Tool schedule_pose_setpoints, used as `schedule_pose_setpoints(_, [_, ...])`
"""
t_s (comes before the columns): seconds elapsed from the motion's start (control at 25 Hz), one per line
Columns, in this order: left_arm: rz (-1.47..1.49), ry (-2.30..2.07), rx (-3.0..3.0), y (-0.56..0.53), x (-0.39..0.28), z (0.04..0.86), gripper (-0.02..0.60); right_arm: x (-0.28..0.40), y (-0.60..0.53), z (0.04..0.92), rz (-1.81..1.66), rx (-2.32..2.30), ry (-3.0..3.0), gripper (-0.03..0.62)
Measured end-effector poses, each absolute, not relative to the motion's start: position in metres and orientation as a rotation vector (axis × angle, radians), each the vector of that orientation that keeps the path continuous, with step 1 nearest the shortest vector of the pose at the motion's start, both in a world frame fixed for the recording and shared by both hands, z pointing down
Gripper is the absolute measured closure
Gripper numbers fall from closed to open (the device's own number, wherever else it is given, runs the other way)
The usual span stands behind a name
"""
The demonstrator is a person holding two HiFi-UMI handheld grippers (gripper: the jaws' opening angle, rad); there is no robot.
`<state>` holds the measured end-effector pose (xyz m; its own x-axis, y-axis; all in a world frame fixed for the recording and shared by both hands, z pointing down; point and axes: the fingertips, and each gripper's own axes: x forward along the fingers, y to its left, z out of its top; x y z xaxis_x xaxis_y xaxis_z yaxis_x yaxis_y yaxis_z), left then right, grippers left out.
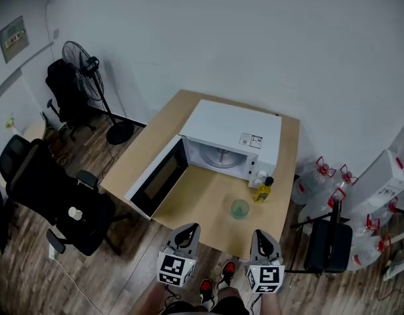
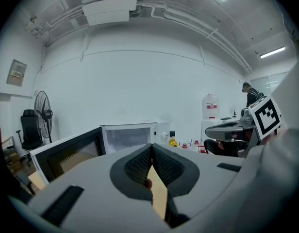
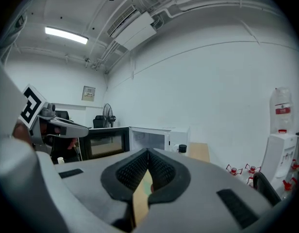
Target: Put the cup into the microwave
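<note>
Head view alone clearly shows the green cup [image 1: 240, 209], upright; left gripper [image 1: 187, 231] and right gripper [image 1: 263, 236] jaws together, empty.

Bright ceiling tubes [image 3: 66, 34], fisheye-warped edges.

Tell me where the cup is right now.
In the head view, the cup stands right of centre on the table, before the open microwave, near the yellow bottle.
</note>
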<state>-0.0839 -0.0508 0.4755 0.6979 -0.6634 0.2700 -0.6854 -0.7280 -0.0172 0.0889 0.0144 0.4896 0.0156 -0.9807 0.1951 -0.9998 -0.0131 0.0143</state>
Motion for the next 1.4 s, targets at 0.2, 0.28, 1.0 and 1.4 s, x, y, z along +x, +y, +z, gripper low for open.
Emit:
schedule_pose_setpoints(0.2, [0.435, -1.119, 2.768, -0.079, -0.078, 0.504, 0.558, 0.095, -0.016, 0.516, 0.238, 2.099, -2.089, 0.577])
schedule_pose_setpoints(0.28, [0.453, -1.117, 2.746, -0.089, -0.074, 0.519, 0.558, 0.098, -0.028, 0.53, 0.259, 2.082, -2.085, 0.577])
schedule_pose_setpoints(1.0, [0.602, -1.114, 2.621, -0.144, -0.06, 0.594, 0.558, 0.1, -0.098, 0.635, 0.438, 1.876, -2.141, 0.272])
schedule_pose_setpoints(1.4, [0.656, -1.119, 2.569, -0.158, -0.057, 0.624, 0.558, 0.099, -0.12, 0.679, 0.48, 1.805, -2.125, 0.243])
